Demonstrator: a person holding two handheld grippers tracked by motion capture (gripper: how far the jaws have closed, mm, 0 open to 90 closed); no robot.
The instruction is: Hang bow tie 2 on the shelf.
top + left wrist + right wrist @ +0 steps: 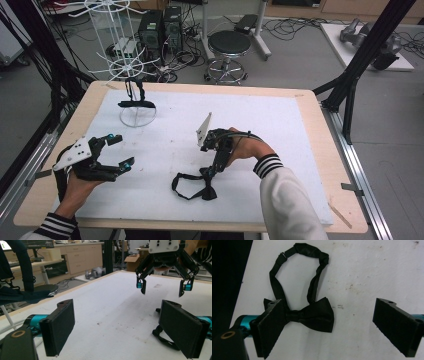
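We are hovering the right gripper (210,172) nose-down over the black bow tie (192,186), which is lying flat on the white mat (280,135) near the front edge of the table, its strap looped out beside the bow. In the right gripper view the jaws are standing wide apart with nothing between them, and the bow tie (312,316) is sitting off-centre — the knot lies close to one pad while the other pad is hanging over bare mat. The left gripper (116,150) is waiting well apart at the left, its jaws spread too and holding nothing.

The risks, as we are judging them: closing from this offset may catch only one wing of the bow, so the fabric slides or folds out of the pinch. The thin strap could also be left trailing and snag as the tie is lifted. Another dark tie is hanging on the small wire stand (137,107) at the back — a careless swing there could tip it.
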